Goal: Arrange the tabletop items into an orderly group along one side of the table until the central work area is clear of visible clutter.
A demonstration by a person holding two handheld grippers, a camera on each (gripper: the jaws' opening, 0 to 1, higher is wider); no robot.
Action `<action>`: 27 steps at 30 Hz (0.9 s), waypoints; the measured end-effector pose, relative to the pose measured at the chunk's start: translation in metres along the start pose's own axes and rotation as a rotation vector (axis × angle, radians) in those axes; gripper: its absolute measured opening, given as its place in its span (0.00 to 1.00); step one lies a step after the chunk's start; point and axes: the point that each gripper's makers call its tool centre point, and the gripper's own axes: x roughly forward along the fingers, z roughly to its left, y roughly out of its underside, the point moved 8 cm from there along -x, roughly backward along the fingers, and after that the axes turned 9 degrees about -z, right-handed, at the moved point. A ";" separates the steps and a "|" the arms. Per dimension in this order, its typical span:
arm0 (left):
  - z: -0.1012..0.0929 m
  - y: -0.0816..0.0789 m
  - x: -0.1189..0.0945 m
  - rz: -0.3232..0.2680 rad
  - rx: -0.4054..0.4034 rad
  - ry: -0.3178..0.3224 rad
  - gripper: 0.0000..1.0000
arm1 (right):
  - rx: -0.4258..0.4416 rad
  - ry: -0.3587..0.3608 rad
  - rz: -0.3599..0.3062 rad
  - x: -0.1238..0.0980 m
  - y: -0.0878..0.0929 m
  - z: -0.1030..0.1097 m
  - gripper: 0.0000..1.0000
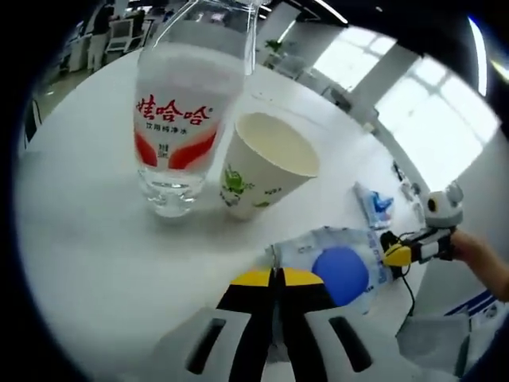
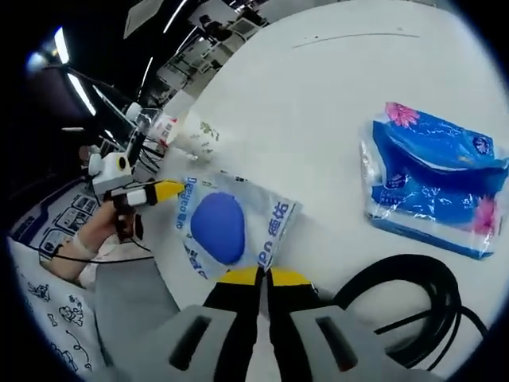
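We see the water bottle (image 1: 181,119) and paper cup (image 1: 266,163) standing side by side, almost touching, toward the far part of the white table (image 1: 87,239), which we judge is the start of the orderly group; the blue tissue pack (image 2: 433,187) lies apart, near a black cable (image 2: 413,298). Both grippers meet at the wet-wipe pouch (image 2: 231,227) near the table's edge; the left gripper (image 1: 276,278) has its yellow tips pressed together at the pouch's near edge, and the right gripper (image 2: 262,278) likewise (whether either actually pinches the film we cannot tell).

bottle (image 1: 187,119) top cropped; cable (image 2: 413,306) end cropped
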 end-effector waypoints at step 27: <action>0.008 0.006 -0.001 -0.015 0.032 -0.001 0.19 | -0.051 0.023 -0.027 -0.002 -0.001 0.006 0.16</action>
